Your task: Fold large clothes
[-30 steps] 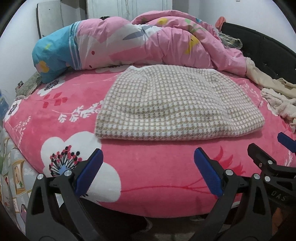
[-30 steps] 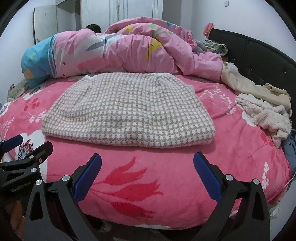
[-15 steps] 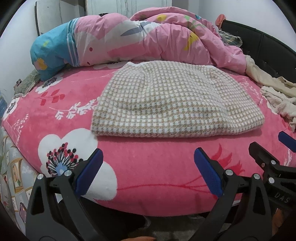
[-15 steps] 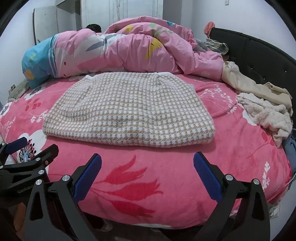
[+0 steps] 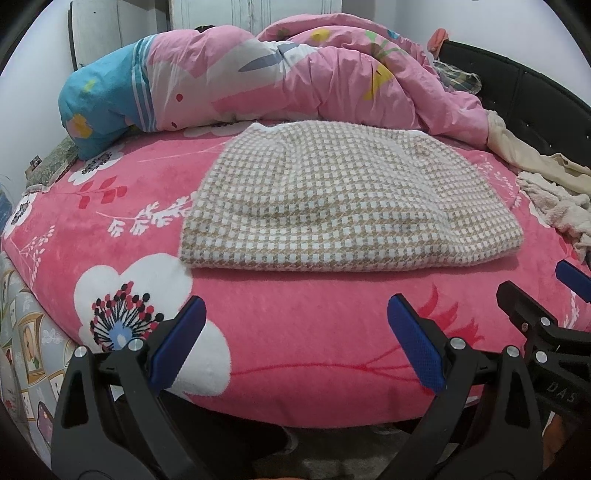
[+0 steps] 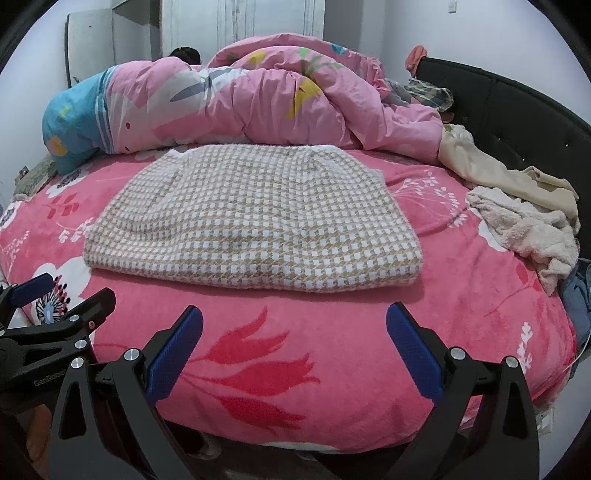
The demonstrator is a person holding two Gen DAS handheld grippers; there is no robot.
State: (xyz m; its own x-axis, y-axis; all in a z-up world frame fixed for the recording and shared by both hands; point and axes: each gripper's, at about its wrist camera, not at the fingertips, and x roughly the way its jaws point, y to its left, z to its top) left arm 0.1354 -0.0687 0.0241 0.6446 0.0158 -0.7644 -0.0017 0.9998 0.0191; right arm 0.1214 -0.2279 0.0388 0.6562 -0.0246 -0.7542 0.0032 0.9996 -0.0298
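Pink floral bed carries the checked garment already folded flat near its front edge; left gripper and right gripper hover before it, jaws apart, empty, probably ready for another fold.

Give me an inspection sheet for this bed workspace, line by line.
Surface: pink floral fleece bedspread, smooth near the front edge.
Job's things: beige-and-white checked knit garment lying flat, apparently folded, touched by neither gripper.
Clutter: bunched pink-and-blue duvet behind it; cream fluffy clothes pile at the right; plaid cloth by the headboard.
Grippers: left gripper and right gripper both open, empty, short of the garment.
Cables: nothing seen.
Surroundings: black padded headboard, white wardrobe doors, white walls.
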